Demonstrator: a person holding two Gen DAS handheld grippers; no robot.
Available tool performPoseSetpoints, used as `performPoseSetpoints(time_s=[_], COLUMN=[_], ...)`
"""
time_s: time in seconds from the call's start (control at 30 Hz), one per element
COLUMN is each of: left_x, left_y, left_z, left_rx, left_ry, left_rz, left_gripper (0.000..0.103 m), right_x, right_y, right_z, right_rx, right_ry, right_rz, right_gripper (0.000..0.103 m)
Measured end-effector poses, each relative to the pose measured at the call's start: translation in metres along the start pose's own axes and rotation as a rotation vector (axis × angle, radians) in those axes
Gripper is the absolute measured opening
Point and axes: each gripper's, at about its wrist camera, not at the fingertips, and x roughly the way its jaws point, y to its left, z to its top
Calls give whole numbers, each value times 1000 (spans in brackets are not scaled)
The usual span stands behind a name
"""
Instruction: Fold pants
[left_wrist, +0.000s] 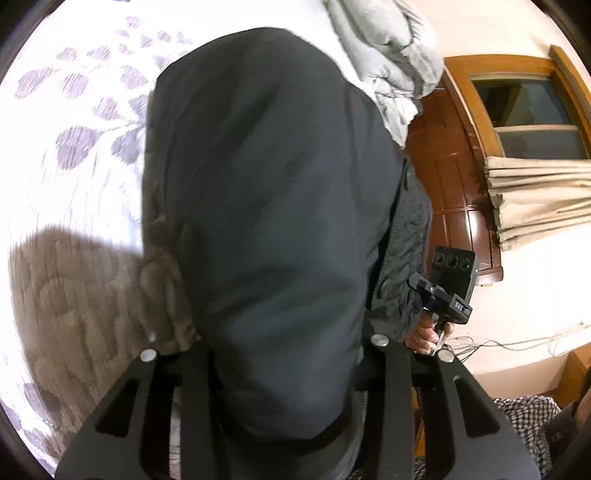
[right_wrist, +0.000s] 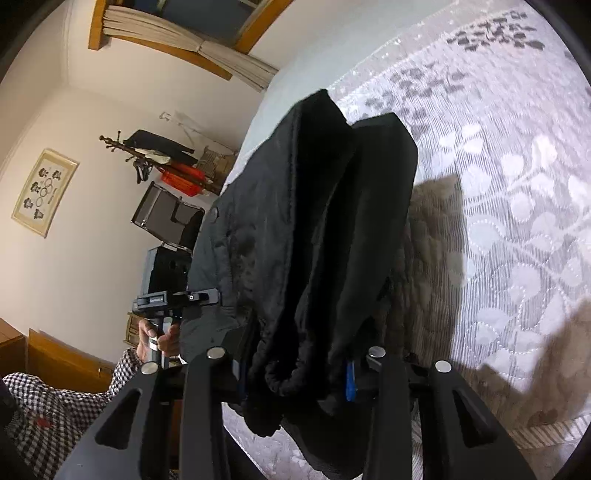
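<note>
Here my left gripper (left_wrist: 284, 373) is narrowed onto the dark pants (left_wrist: 266, 192): the cloth fills the gap between its two black fingers (left_wrist: 192, 387) and bulges out past them, so the pads press into fabric on both sides. From this gripper the pants stretch away from me as one broad, smooth panel over the bed (left_wrist: 74, 166), whose cover is white with a grey leaf pattern. A grey quilt (left_wrist: 388, 62) lies bunched at the far edge of the bed, just beyond the end of the pants.

My right gripper (right_wrist: 295, 373) is likewise drawn in on the pants (right_wrist: 321, 221), gripping a thick bunch at the gathered, drawstring end, with folds of black cloth hanging between and below its fingers (right_wrist: 384, 387). The cloth rises from it in two long ridges above the bed (right_wrist: 517, 221) and casts a shadow on the cover.

Each wrist view shows the other gripper off to the side, held in a hand (right_wrist: 155, 336) with a checked sleeve (right_wrist: 66, 402) behind it. No containers are visible near the pants.
</note>
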Motion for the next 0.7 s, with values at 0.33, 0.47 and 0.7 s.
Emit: performPoseSetpoints(time_s=[0.33, 0.47, 0.7], left_x=[-2, -9, -24], left_y=[-19, -28, -30], left_z=[29, 50, 86], left_rx=[62, 85, 89], left_ry=[-40, -72, -122], left_rz=[-2, 13, 52], left_gripper=[34, 34, 34], right_x=[-20, -19, 4], right_y=[8, 14, 16], right_z=[36, 59, 105], right_rx=[-70, -100, -132], right_ry=[-25, -38, -21], right_rz=[-37, -39, -42], right_gripper=[36, 36, 36])
